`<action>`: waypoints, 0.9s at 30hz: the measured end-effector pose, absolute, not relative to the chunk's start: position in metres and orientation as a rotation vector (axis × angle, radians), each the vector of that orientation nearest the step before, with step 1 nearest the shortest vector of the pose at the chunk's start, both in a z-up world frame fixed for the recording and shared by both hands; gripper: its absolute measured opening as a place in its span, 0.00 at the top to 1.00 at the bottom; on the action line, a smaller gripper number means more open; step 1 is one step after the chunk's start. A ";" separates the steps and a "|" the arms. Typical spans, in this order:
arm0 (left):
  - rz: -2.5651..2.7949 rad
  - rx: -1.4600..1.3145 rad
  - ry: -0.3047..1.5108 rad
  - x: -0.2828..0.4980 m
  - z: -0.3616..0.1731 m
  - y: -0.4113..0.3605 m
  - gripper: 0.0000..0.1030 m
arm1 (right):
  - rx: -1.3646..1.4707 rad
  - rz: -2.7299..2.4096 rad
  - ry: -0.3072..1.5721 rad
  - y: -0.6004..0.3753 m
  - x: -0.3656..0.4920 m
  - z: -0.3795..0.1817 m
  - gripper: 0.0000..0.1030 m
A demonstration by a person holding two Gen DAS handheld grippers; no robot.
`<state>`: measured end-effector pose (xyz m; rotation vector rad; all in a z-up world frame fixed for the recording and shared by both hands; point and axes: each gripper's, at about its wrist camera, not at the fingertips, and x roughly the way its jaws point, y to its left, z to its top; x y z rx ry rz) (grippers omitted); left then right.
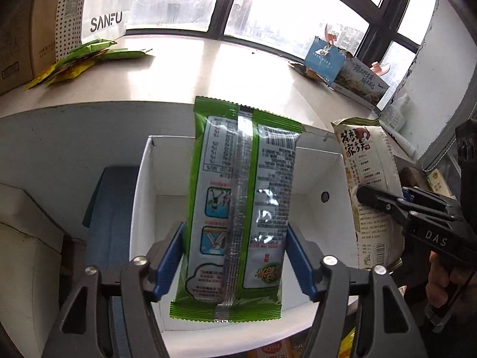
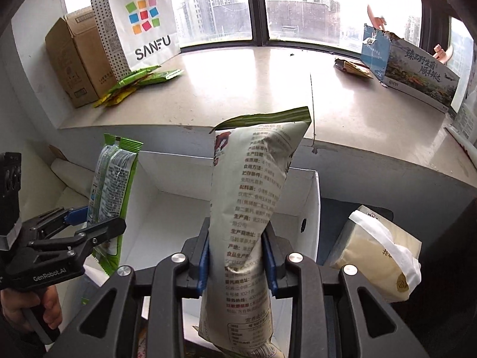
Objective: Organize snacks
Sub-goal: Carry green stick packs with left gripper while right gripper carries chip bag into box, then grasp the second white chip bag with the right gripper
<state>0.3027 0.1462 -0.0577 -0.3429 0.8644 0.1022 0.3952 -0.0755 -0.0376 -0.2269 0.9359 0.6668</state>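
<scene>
A green snack packet stands upright between the blue pads of my left gripper, above an open white box. The packet lies flat and unsqueezed, with the pads just beside its edges, so the jaws are open. In the right wrist view, that gripper and the green packet appear at the left. My right gripper is shut on a white snack bag, pinching its lower half above the white box. In the left wrist view, this bag and the right gripper sit at the right.
Behind the box runs a window sill. On it are a SANFU paper bag, a cardboard box, several green and yellow packets and a printed carton. A plastic-wrapped pack lies right of the box.
</scene>
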 end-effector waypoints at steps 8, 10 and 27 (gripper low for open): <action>0.136 -0.285 0.856 0.295 -0.060 0.148 0.00 | -0.176 0.660 0.886 -0.095 0.392 -0.045 0.00; 0.143 -0.229 0.845 0.289 -0.056 0.143 0.00 | -0.166 0.682 0.819 -0.101 0.384 -0.036 0.00; 0.062 -0.171 0.639 0.119 -0.012 0.084 0.00 | -0.122 0.734 0.494 -0.195 0.212 0.027 0.00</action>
